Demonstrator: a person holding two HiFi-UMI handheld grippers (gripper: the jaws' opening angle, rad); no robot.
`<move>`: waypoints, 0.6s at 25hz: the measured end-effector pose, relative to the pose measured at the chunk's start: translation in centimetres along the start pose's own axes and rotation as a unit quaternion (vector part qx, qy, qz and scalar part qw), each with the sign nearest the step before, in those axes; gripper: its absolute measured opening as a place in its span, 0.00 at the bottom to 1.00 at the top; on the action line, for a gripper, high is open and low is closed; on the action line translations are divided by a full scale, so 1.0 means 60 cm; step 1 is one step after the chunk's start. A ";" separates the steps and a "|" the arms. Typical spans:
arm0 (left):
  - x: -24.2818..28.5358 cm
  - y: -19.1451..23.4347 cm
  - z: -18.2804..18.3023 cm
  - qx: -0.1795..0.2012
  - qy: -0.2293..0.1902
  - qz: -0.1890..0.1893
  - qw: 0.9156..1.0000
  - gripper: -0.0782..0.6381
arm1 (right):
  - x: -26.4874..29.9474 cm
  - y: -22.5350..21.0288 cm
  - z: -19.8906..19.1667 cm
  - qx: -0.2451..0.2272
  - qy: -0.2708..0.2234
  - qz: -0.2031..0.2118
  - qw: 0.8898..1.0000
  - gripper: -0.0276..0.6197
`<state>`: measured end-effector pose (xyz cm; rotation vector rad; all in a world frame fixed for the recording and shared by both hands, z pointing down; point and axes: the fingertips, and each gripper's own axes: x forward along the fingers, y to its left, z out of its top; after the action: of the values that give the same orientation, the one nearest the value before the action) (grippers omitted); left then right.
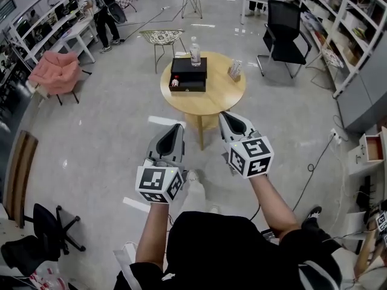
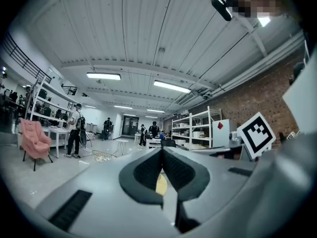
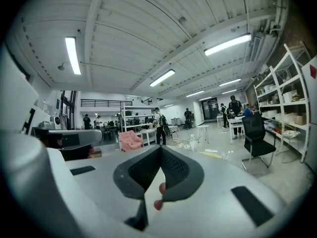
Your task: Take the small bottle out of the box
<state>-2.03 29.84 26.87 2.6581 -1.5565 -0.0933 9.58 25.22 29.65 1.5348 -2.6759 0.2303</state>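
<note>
Round bench [image 1: 208, 101] well ahead of us carries the black box [image 1: 188, 69], small bottle [image 1: 175, 83] seemingly in its open front; left gripper [image 1: 177, 127] and right gripper [image 1: 224, 115] are clenched empty, so we should step closer, then open one

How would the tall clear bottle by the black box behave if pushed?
The clear bottle stands upright, tall and narrow, so it would probably tip easily. It looks round, so once down it may roll on the table. How full it is cannot be told.
</note>
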 end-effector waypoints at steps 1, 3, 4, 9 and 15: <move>0.006 0.004 -0.002 -0.001 0.001 0.000 1.000 0.12 | 0.006 -0.002 -0.001 -0.001 0.000 0.000 1.000 0.05; 0.024 0.011 -0.003 -0.002 0.001 -0.003 1.000 0.12 | 0.018 -0.013 -0.001 -0.002 -0.002 -0.002 1.000 0.05; 0.034 0.013 -0.003 -0.002 0.002 -0.005 1.000 0.12 | 0.024 -0.020 0.001 -0.002 -0.004 -0.004 1.000 0.05; 0.086 0.041 -0.006 -0.009 0.003 -0.007 1.000 0.12 | 0.070 -0.050 0.006 -0.002 0.001 -0.005 1.000 0.05; 0.153 0.088 -0.008 -0.015 0.008 -0.007 1.000 0.12 | 0.143 -0.081 0.012 -0.001 0.009 -0.003 1.000 0.05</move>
<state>-2.11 19.24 27.60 2.6405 -1.5211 -0.0958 9.44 15.34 30.46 1.5320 -2.6576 0.2390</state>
